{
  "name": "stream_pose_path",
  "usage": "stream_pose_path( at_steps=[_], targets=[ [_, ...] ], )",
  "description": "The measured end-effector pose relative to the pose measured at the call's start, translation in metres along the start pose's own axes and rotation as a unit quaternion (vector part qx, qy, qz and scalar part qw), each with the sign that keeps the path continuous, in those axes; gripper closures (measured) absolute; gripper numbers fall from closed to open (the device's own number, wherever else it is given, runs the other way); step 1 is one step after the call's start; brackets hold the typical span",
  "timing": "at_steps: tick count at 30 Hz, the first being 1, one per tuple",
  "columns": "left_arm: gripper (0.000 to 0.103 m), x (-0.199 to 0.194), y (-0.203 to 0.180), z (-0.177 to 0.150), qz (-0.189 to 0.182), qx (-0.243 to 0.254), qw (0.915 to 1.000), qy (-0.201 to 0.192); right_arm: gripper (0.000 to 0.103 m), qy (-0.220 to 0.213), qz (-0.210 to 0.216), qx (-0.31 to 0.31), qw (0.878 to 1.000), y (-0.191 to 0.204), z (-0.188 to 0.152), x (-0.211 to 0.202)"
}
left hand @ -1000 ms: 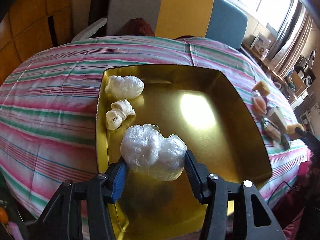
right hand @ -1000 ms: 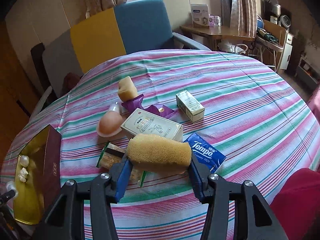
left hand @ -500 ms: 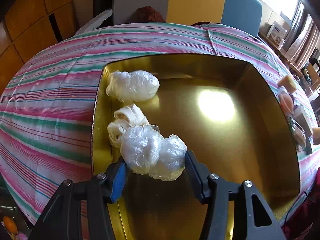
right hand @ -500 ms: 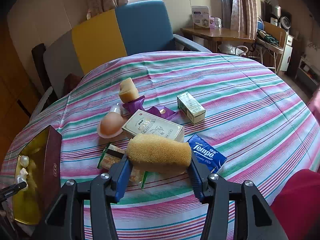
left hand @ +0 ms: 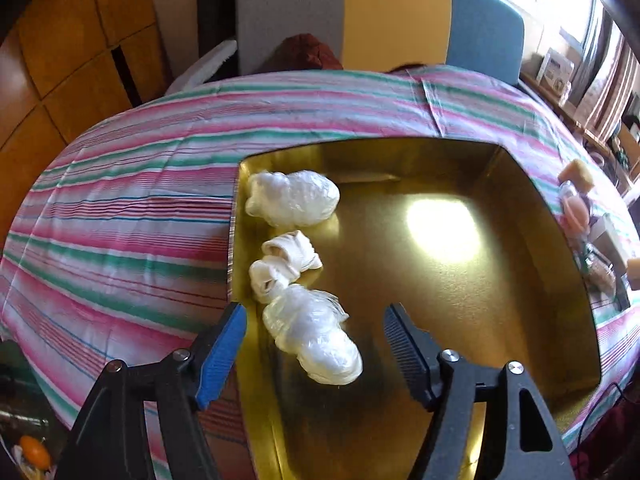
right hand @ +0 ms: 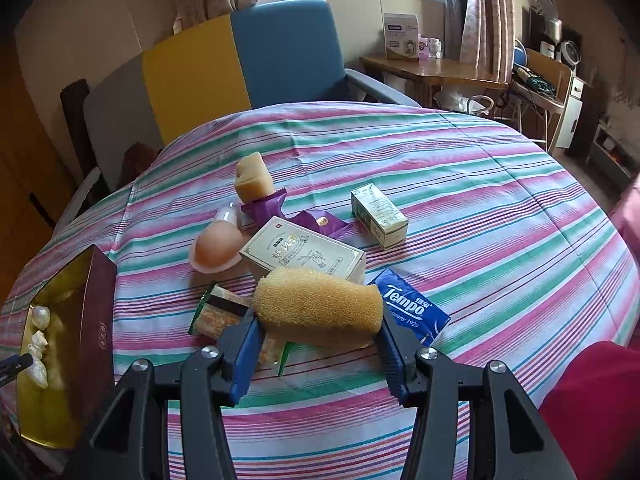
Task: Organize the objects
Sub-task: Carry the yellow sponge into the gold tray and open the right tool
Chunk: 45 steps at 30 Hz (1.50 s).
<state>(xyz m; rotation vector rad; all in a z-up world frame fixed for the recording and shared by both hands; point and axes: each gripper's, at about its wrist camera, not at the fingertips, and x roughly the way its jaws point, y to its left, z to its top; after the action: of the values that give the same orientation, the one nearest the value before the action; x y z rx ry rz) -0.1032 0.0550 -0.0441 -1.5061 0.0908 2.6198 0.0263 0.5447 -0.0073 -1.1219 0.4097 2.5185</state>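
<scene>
Having just opened, the left gripper [left hand: 314,334] stood wide around the wrapped bundle [left hand: 314,340] lying lengthwise between its pads in the gold box [left hand: 516,280], while the right gripper [right hand: 320,334] clamped the sponge [right hand: 318,306] crosswise, the box [right hand: 98,312] well leftward.

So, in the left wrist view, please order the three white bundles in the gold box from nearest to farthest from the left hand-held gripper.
From the left hand-held gripper:
1. Plastic-wrapped bundle, between its open jaws.
2. Twisted cloth bundle, just beyond.
3. Second wrapped bundle, at the gold box's far left corner.
</scene>
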Motion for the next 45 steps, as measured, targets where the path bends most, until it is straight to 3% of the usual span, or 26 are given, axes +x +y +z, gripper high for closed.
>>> stream_pose_path(
  at_steps=[8, 14, 18, 24, 28, 33, 38, 45],
  targets=[
    [0.031, -0.062, 0.017, -0.026, -0.008, -0.049, 0.9957, -0.078, 0.05, -0.006, -0.006, 0.002, 1.0, 0.0, 0.001, -0.001],
    [0.031, -0.093, 0.045, -0.044, -0.015, -0.092, 0.9894, -0.112, 0.05, -0.016, 0.037, 0.017, 0.999, 0.008, 0.005, -0.025],
    [0.031, -0.087, 0.064, -0.056, -0.022, -0.118, 0.9883, -0.094, 0.05, -0.041, 0.122, -0.054, 0.99, 0.071, 0.013, -0.065],
    [0.032, -0.082, 0.08, -0.073, -0.034, -0.145, 0.9856, -0.08, 0.05, 0.003, 0.261, -0.204, 0.944, 0.212, -0.016, -0.083],
    [0.032, -0.087, 0.089, -0.08, -0.038, -0.149, 0.9845, -0.084, 0.05, 0.052, 0.303, -0.282, 0.909, 0.296, -0.059, -0.068],
    [0.032, -0.088, 0.102, -0.087, -0.044, -0.163, 0.9819, -0.086, 0.05, 0.137, 0.316, -0.328, 0.88, 0.366, -0.103, -0.027],
    [0.032, -0.083, 0.114, -0.092, -0.051, -0.18, 0.9788, -0.083, 0.05, 0.179, 0.306, -0.344, 0.87, 0.403, -0.126, 0.002],
    [0.032, -0.081, 0.117, -0.095, -0.054, -0.187, 0.9774, -0.082, 0.05, 0.154, 0.273, -0.349, 0.883, 0.437, -0.129, 0.023]
  ],
)
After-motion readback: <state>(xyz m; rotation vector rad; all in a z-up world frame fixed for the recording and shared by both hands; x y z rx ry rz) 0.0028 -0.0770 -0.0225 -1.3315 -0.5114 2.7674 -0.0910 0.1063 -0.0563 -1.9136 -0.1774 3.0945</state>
